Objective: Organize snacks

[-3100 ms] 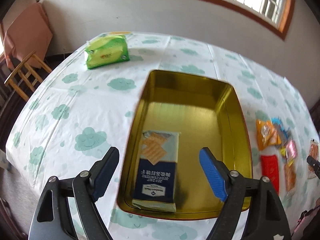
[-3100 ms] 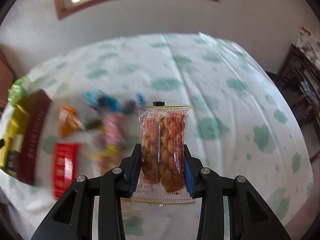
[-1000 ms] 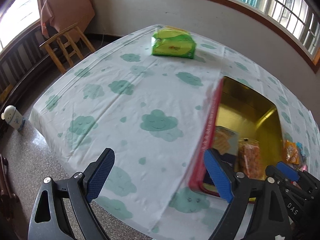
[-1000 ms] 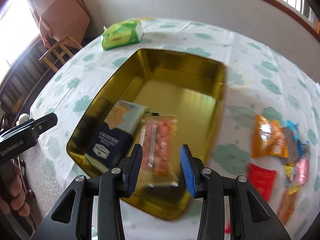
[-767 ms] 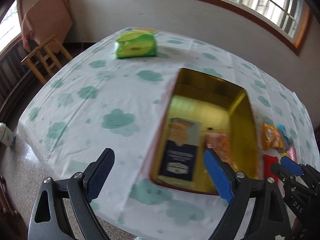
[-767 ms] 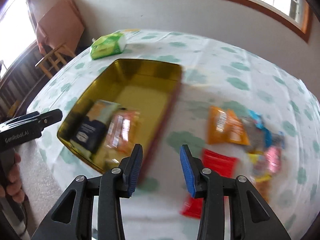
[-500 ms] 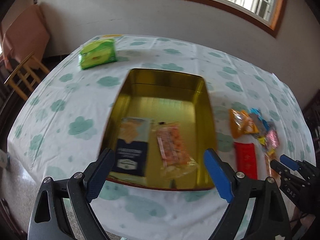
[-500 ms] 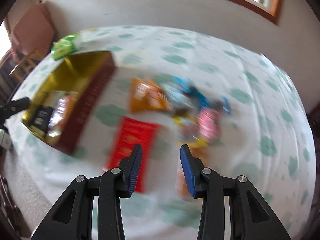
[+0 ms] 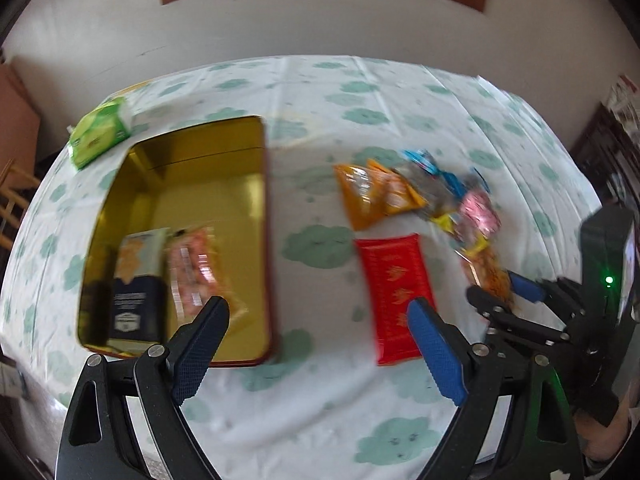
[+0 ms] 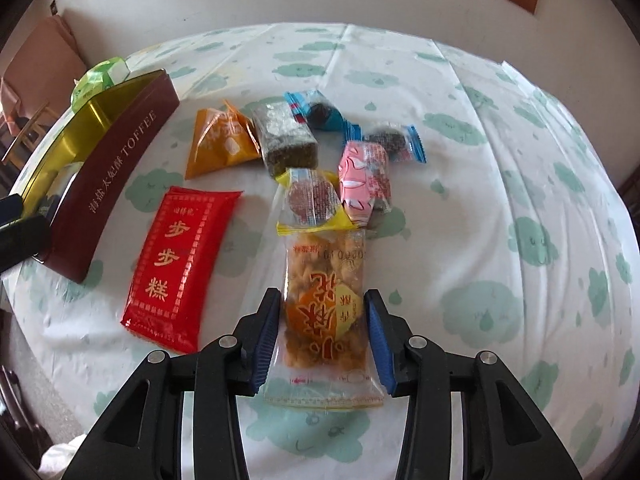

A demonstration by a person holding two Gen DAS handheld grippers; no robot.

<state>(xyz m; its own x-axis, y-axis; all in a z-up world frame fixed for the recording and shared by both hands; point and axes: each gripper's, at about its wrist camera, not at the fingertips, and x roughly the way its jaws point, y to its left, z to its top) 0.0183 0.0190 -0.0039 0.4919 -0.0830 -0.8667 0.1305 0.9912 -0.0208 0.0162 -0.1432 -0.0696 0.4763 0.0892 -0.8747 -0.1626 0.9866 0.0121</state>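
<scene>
1. The clear snack packet point(image 10: 325, 320) with orange print lies flat on the cloud-print tablecloth point(image 10: 500, 208), at the near end of the snack pile.
2. The right gripper point(image 10: 323, 338) has one blue finger on each side of this packet. The jaws stand narrow but with a small gap to the wrapper, so they do not hold it.
3. Just beyond the packet lie a yellow-edged sweet point(image 10: 312, 200) and a pink packet point(image 10: 365, 178).
4. Left of the packet lies the red packet point(image 10: 182, 260), apart from it.
5. Further left of the packet stands the gold tin point(image 9: 248, 200). It holds a dark blue box point(image 9: 138, 288) and a clear packet point(image 9: 196, 268), side by side.
6. The left gripper point(image 9: 318, 356) hangs over the tablecloth, near the tin, with jaws wide and holding nothing.
</scene>
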